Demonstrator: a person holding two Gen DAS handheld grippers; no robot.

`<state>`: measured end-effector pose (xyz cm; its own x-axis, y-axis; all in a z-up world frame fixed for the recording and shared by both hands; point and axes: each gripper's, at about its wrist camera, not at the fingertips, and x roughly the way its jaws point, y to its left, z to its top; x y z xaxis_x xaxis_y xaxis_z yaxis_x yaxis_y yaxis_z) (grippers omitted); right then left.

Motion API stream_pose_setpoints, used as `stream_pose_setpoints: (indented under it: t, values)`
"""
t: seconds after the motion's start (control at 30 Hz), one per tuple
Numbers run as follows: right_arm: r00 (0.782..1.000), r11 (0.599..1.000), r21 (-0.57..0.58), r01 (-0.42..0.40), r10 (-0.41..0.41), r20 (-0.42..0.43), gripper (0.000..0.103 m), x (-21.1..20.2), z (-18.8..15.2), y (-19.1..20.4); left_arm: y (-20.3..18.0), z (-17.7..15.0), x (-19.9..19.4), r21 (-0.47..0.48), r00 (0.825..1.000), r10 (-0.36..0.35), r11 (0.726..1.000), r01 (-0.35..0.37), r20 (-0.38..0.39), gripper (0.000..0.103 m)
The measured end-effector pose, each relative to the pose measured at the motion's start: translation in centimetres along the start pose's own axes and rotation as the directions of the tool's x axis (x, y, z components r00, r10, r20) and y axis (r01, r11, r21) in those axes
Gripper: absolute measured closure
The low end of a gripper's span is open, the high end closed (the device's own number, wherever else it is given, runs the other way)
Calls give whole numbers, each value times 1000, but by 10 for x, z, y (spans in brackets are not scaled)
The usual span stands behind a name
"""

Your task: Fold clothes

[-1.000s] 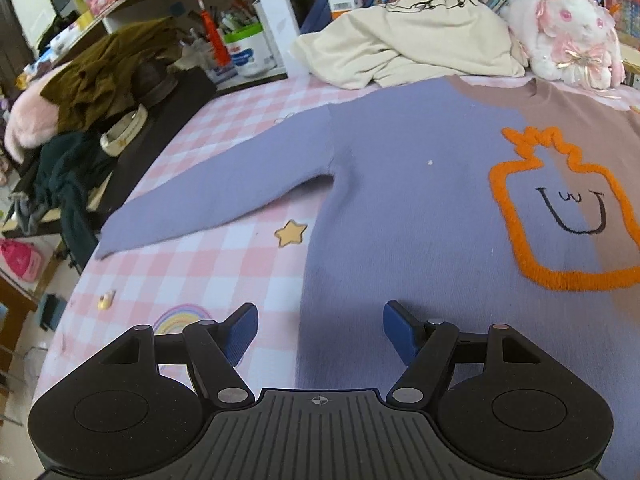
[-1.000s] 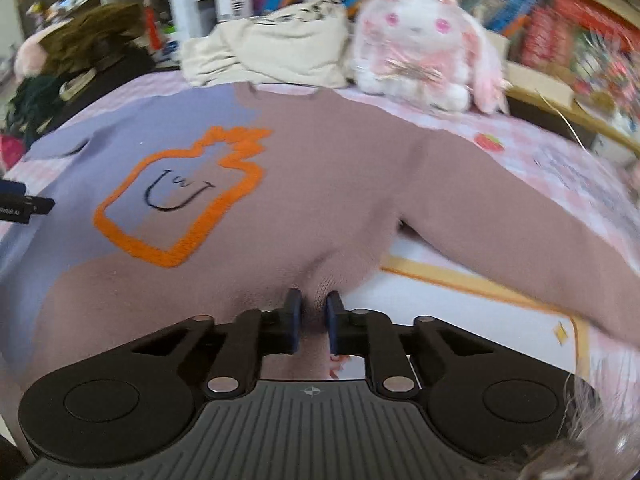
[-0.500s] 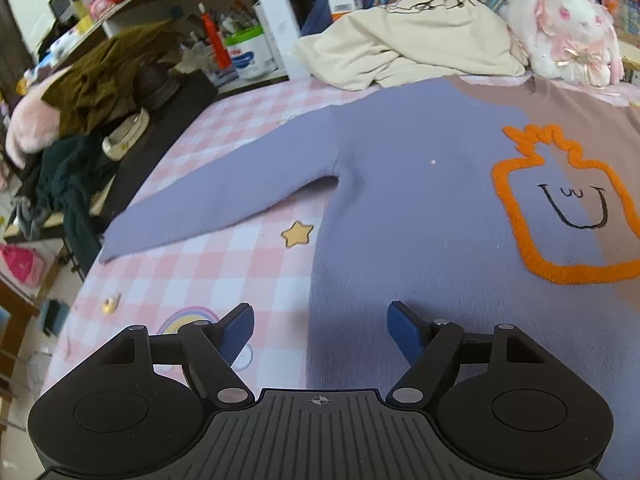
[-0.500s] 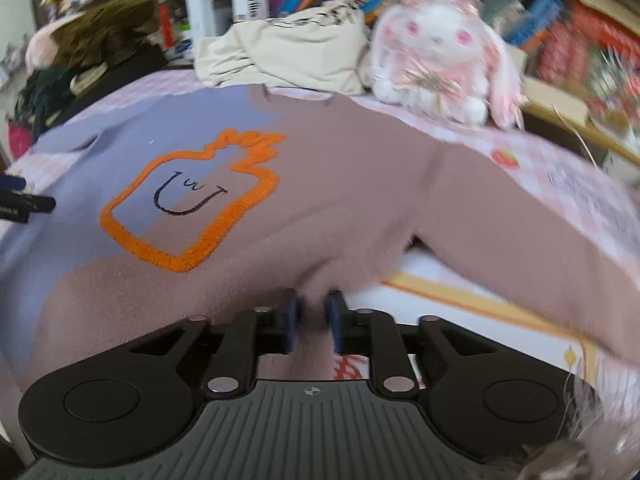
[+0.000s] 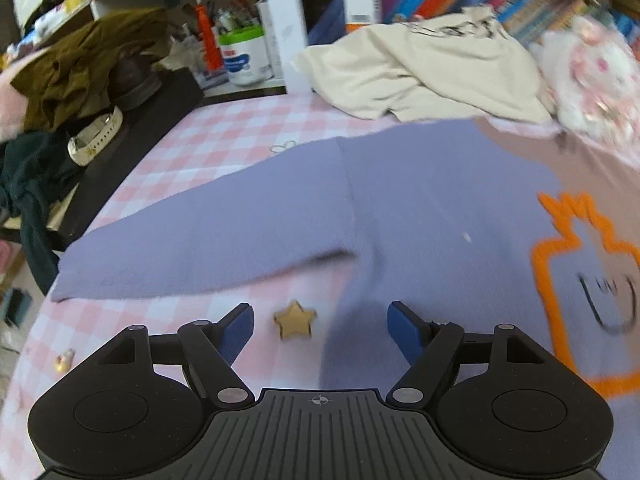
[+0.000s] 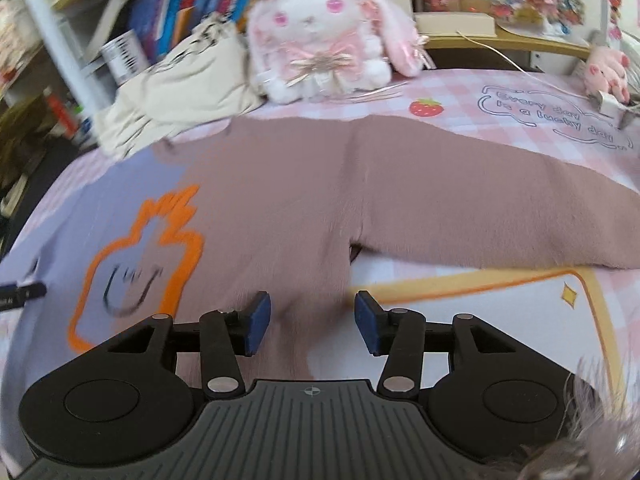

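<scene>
A two-tone sweater (image 5: 432, 208) lies flat on a pink checked bed cover, lilac on one half and brown (image 6: 288, 184) on the other, with an orange bottle outline on its chest. Its lilac sleeve (image 5: 208, 240) stretches left and its brown sleeve (image 6: 500, 220) stretches right. My left gripper (image 5: 320, 324) is open above the cover beside the sweater's lilac side edge, below the armpit. My right gripper (image 6: 312, 320) has its jaws opening; the brown side edge lies between them, untouched by the pads.
A cream garment (image 5: 432, 64) and a white plush rabbit (image 6: 320, 36) sit at the head of the bed against bookshelves. Dark clothes (image 5: 80, 76) are piled on a black stand at the left. A star print (image 5: 294, 320) marks the cover.
The right gripper, shut a second ago on the brown edge, has let go and spread its jaws, rolling level. The left gripper has slid left, now over the star print.
</scene>
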<state>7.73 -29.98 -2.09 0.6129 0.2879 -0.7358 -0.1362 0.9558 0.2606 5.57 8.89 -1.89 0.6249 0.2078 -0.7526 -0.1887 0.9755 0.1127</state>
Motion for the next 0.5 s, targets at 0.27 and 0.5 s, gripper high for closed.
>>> stream_pose_setpoints:
  t: [0.27,0.5]
  values:
    - [997,997,-12,75,-75,7,93,21,16,16,6,19,16,-58,990,-143,988,142,-9,88]
    - [993,986,-126,113,-108,45,95,44,31,36,10,32,24,11,997,-80,997,80,-22,91]
